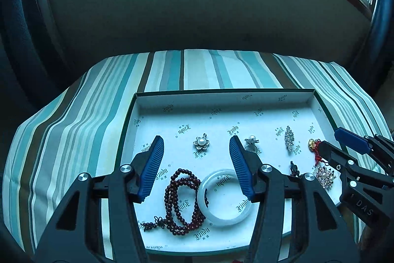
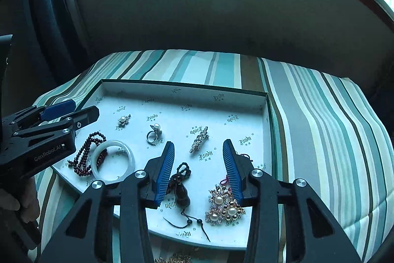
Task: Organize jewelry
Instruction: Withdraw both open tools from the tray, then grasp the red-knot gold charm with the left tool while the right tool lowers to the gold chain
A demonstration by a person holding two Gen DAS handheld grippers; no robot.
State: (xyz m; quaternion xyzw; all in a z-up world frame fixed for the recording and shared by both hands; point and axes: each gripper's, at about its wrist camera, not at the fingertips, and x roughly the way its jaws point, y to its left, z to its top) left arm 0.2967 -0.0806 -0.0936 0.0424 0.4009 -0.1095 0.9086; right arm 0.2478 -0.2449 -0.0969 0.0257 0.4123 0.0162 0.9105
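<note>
A white paper-lined tray (image 1: 221, 100) (image 2: 221, 100) on a striped cloth holds the jewelry. My left gripper (image 1: 196, 142) is open and empty above a dark red bead strand (image 1: 179, 201) and a white bangle (image 1: 222, 199); both also show in the right wrist view, the strand (image 2: 85, 157) and the bangle (image 2: 113, 160). My right gripper (image 2: 199, 143) is open and empty above a dark gourd pendant on a cord (image 2: 182, 196) and a gold pearl brooch (image 2: 225, 207). A flower pearl brooch (image 1: 201, 142), a pearl ring (image 2: 154, 132) and a long crystal brooch (image 2: 200, 139) lie farther back.
The striped cloth (image 1: 73, 130) drapes over the table edges on both sides. A dark wall and windows stand behind. The right gripper enters the left wrist view (image 1: 342, 147) over a gold and red charm (image 1: 312, 144). More gold jewelry (image 2: 179, 258) lies below the tray's front edge.
</note>
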